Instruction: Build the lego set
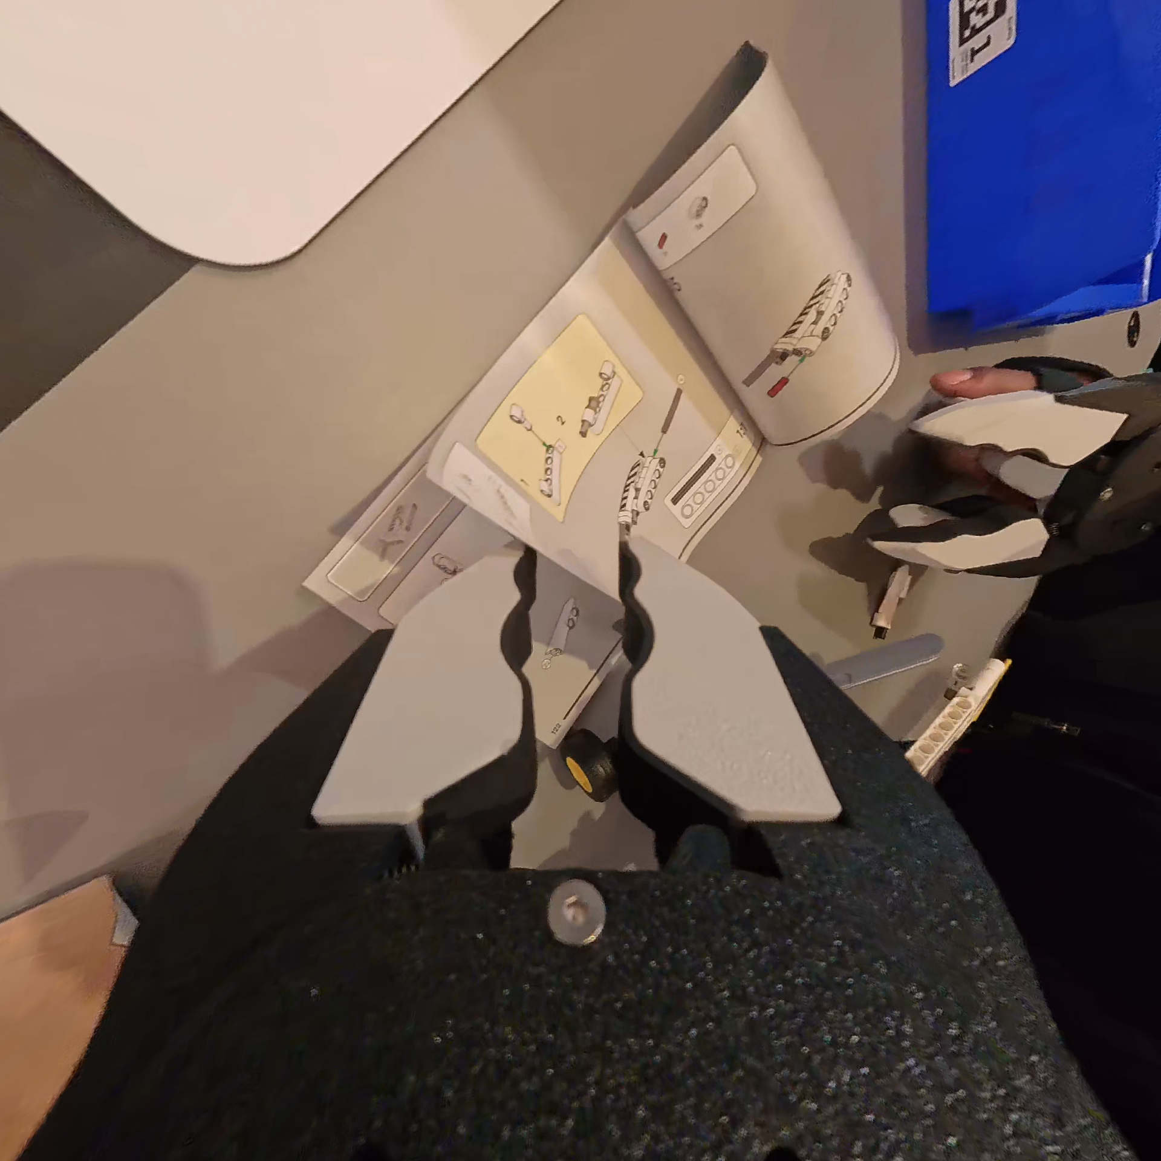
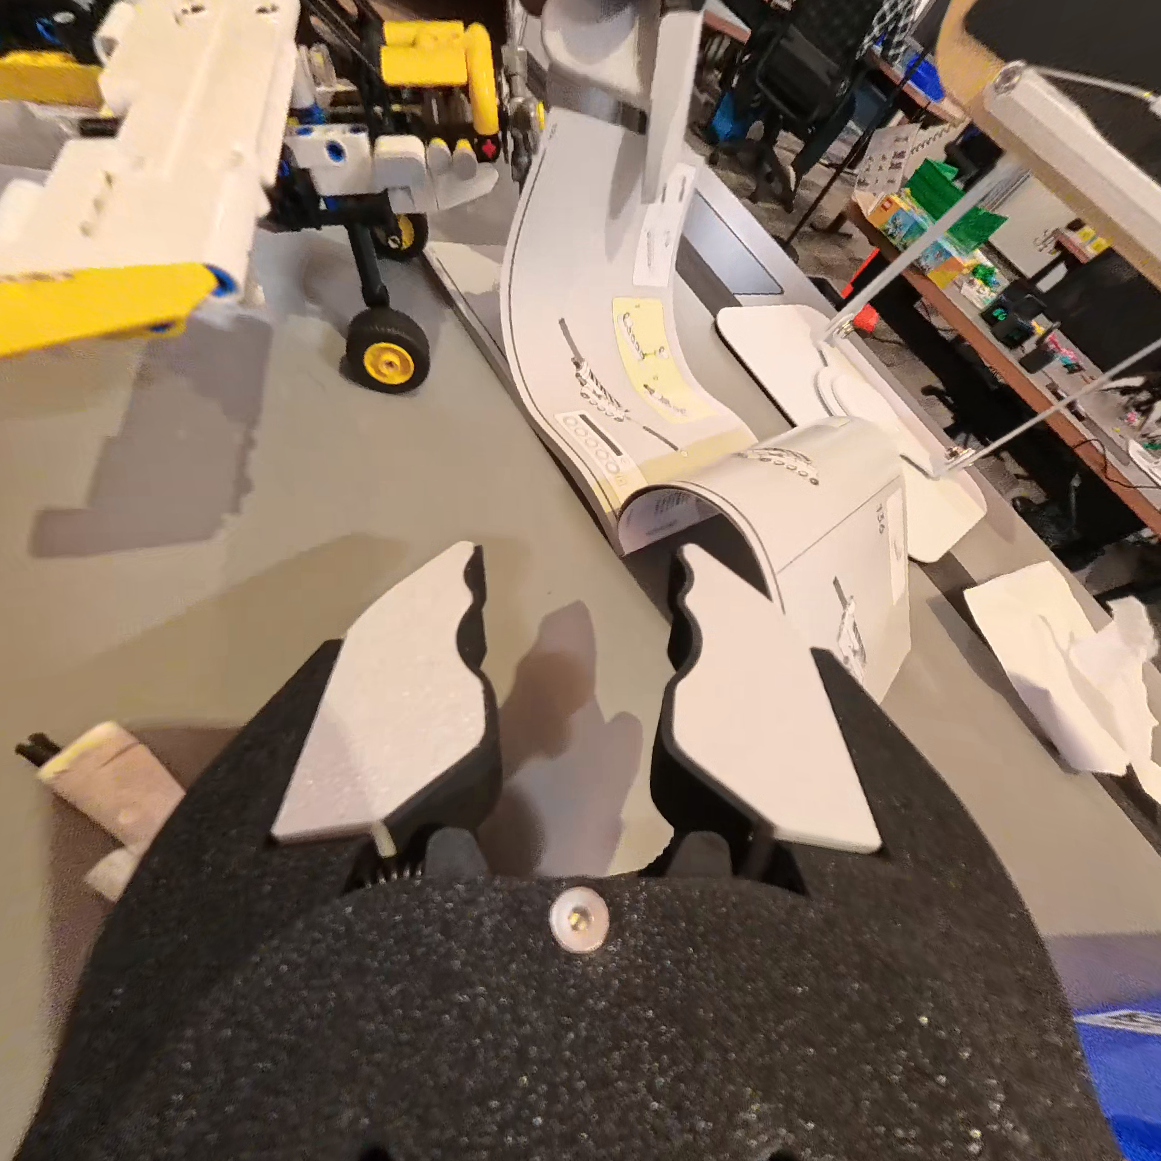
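We see the open paper instruction booklet (image 2: 603,352) lying on the flat grey table (image 2: 314,502), its near pages arched up. Left of it stands the white-and-yellow toy-brick aircraft model (image 2: 188,163), one small black wheel with a yellow hub (image 2: 387,360) resting on the table just beside the booklet. Right of the booklet lies the flat white lamp base (image 2: 785,352), and nearer us, crumpled white paper (image 2: 1068,678).

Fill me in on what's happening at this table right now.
A person works two handheld grippers over an open, illustrated instruction booklet on a grey table. The left gripper has its fingers around the lifted edge of a booklet page, though a firm pinch isn't clear. The right gripper hangs open and empty beside the booklet's curled-over pages. A white-and-yellow brick-built model with black, yellow-hubbed wheels stands nearby.
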A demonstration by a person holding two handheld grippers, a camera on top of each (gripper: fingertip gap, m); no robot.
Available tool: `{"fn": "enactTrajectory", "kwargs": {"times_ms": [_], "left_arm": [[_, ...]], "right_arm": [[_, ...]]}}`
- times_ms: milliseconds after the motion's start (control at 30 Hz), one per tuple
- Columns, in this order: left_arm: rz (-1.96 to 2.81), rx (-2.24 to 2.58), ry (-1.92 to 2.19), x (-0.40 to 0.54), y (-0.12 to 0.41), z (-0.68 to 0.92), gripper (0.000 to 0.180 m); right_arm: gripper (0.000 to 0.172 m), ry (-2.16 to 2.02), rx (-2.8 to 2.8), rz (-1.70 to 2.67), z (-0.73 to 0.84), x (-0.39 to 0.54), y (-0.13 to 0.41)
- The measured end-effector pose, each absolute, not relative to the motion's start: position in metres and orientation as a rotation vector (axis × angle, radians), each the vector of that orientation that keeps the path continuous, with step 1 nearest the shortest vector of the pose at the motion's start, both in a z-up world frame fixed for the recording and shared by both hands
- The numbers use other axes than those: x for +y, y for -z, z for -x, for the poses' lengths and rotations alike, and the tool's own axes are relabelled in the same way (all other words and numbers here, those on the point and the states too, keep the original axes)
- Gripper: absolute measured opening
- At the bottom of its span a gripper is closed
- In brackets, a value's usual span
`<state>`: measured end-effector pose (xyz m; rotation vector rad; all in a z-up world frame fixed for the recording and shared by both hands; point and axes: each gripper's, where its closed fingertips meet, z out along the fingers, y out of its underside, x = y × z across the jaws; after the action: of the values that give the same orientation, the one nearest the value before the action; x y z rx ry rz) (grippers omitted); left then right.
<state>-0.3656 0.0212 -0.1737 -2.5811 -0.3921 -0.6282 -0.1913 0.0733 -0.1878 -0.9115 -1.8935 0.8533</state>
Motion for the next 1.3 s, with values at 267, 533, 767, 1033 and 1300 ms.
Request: {"fn": "enactTrajectory", "kwargs": {"times_ms": [267, 533, 767, 1033, 1300], "left_arm": [[2.63, -0.36, 0.549, 0.01, 0.186, 0.374, 0.018], [2.614, -0.372, 0.409, 0.012, 0.18, 0.389, 0.041], [2.402, -0.257, 0.111, -0.003, 0.118, 0.394, 0.049], [2.243, -0.089, -0.004, -0.075, 0.096, 0.312, 0.055], [2.04, -0.242, -0.061, -0.107, 0.108, 0.305, 0.057]], "right_arm": [[0.053, -0.841, -1.901, 0.899, 0.192, 0.072, 0.19], [0.053, -0.84, -1.925, 0.898, 0.192, 0.071, 0.193], [0.053, -0.849, -1.956, 0.894, 0.191, 0.069, 0.195], [0.051, -0.864, -2.015, 0.861, 0.189, 0.063, 0.199], [0.051, -0.901, -2.043, 0.918, 0.191, 0.064, 0.202]]}}
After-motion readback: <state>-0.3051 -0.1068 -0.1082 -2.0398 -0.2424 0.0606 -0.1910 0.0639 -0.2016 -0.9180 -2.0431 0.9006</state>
